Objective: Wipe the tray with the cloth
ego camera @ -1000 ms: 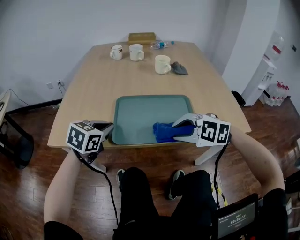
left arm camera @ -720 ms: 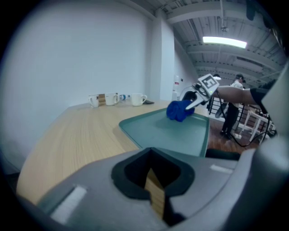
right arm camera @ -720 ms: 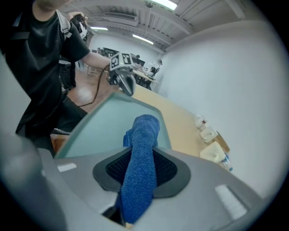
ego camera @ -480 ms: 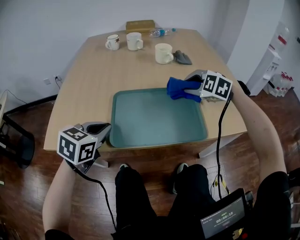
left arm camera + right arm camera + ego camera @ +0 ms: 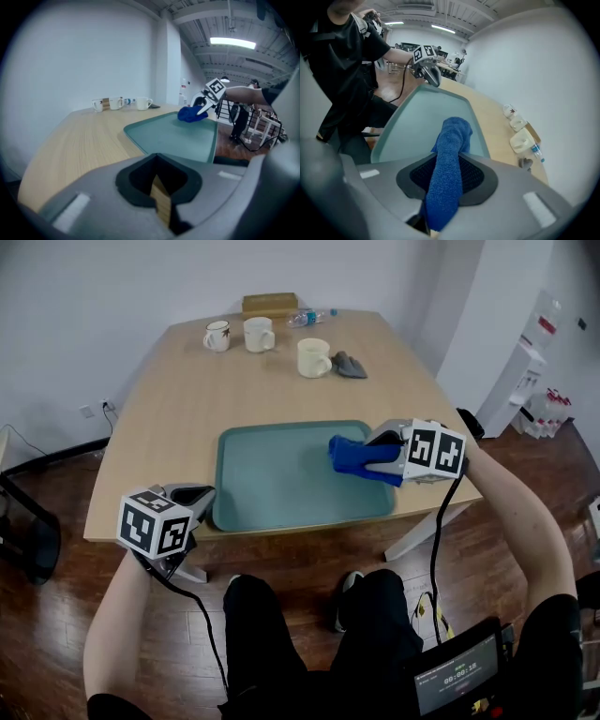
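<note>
Two grippers in head view: right gripper (image 5: 368, 458) has the blue cloth (image 5: 345, 454) on the tray (image 5: 272, 474), right side; left gripper (image 5: 204, 495) sits at the bench (image 5: 169, 409) near edge, beside the tray's near-left corner. Left gripper view: I read jaws together, nothing between. Right gripper view: jaws clamped on the cloth.

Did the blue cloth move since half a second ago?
Yes. The blue cloth slid from the far right corner of the tray toward its near edge.

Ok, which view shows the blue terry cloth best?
The right gripper view: the blue terry cloth fills the centre, pinched in the right claw over the teal rectangular tray. The head view shows it small, at the tray's right side; the left gripper view shows it tiny, across the tray.
</note>
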`<state>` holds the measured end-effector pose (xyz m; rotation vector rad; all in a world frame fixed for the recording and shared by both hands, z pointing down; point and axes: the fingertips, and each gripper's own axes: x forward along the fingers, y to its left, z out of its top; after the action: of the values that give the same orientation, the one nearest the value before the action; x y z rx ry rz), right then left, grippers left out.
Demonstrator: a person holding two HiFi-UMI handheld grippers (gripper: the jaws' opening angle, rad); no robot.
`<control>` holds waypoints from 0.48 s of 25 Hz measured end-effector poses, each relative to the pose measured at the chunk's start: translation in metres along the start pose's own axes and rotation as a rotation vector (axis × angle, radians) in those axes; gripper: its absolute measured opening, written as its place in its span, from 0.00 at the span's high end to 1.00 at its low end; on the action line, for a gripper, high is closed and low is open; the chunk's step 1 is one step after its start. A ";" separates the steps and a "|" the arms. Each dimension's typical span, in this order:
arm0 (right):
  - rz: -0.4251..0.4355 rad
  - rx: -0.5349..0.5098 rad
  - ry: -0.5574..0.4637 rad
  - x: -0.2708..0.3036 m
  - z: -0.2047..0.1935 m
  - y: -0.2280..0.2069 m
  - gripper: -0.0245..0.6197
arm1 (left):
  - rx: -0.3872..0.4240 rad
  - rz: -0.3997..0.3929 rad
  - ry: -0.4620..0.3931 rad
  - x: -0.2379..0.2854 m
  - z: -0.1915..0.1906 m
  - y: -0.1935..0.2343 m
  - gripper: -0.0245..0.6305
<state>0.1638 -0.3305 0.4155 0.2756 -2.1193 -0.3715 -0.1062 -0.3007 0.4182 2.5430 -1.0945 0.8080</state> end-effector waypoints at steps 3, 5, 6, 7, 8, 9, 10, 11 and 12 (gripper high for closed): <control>0.028 -0.009 -0.032 -0.009 0.009 0.038 0.78 | -0.004 0.000 0.003 0.002 -0.001 0.001 0.96; 0.042 -0.001 -0.057 -0.014 0.016 0.059 0.78 | -0.006 0.002 0.004 0.002 -0.001 0.001 0.96; 0.046 0.005 -0.071 -0.017 0.019 0.068 0.78 | -0.005 0.004 0.004 0.001 -0.002 0.001 0.96; 0.047 0.011 -0.085 -0.018 0.023 0.076 0.78 | -0.005 0.006 0.005 0.001 -0.003 0.000 0.96; 0.047 0.015 -0.097 -0.020 0.026 0.083 0.78 | -0.004 0.007 0.006 0.001 -0.003 0.000 0.96; 0.043 0.016 -0.105 -0.021 0.028 0.088 0.78 | -0.004 0.008 0.007 0.001 -0.004 0.000 0.96; 0.039 0.015 -0.108 -0.021 0.029 0.091 0.78 | -0.004 0.008 0.008 0.001 -0.004 0.000 0.96; 0.035 0.014 -0.108 -0.021 0.029 0.092 0.78 | -0.004 0.008 0.008 0.002 -0.004 0.000 0.96; 0.035 0.018 -0.108 -0.021 0.028 0.091 0.78 | -0.004 0.008 0.007 0.003 -0.003 0.000 0.96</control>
<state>0.1463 -0.2345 0.4183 0.2328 -2.2314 -0.3543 -0.1064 -0.3012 0.4224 2.5323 -1.1037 0.8161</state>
